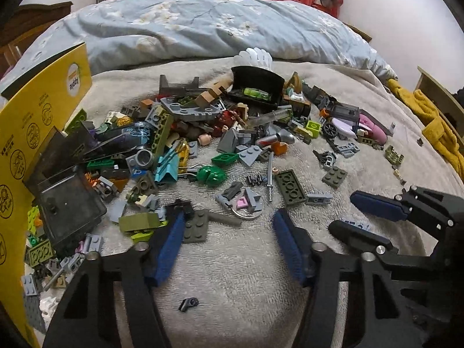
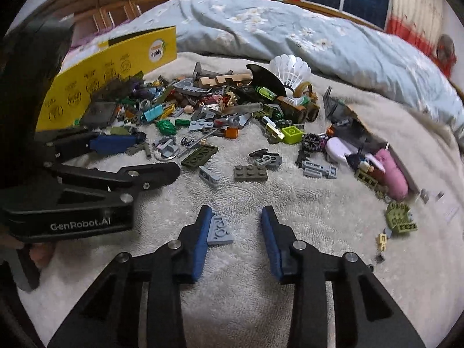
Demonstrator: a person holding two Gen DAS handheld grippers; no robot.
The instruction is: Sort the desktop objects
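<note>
Here, low in the right wrist view, the right gripper (image 2: 235, 226) part-open over a cream towel (image 2: 240, 275), blue pads (image 2: 203, 243) narrowed around a small light grey plate (image 2: 219, 232). Plate lying flat on the towel, its left edge touching or just beside the left pad, clear gap to the right pad; not gripped. At left of the same view, the left gripper (image 2: 139, 156) reaching in from the side, one blue pad and one black finger apart.

Low centre in the left wrist view, the left gripper (image 1: 229, 220) moderately wide, nothing held. A dark grey square plate (image 1: 195, 226) flat on the towel (image 1: 232, 275), touching or just beside the inner face of the left pad (image 1: 171, 243); a silver coin (image 1: 249, 207) with small grey and pink bits on it just above the gap between the tips. A tiny dark clip piece (image 1: 188, 304) alone on the towel below the fingers.

Further up, a loose brick pile (image 1: 203, 130) spread across the middle of the frame: an olive holed plate (image 1: 290, 187), a green rounded piece (image 1: 210, 174), a teal binder clip (image 1: 166, 168), a black curved shell (image 1: 258, 85). At far left, a yellow box (image 1: 37, 121) standing on edge beside a smoky clear lid (image 1: 69, 203). Behind the pile, a white shuttlecock (image 1: 256, 56), then a blue floral duvet (image 1: 203, 26) across the top. At right edge, a mustard cloth (image 1: 435, 124).
</note>
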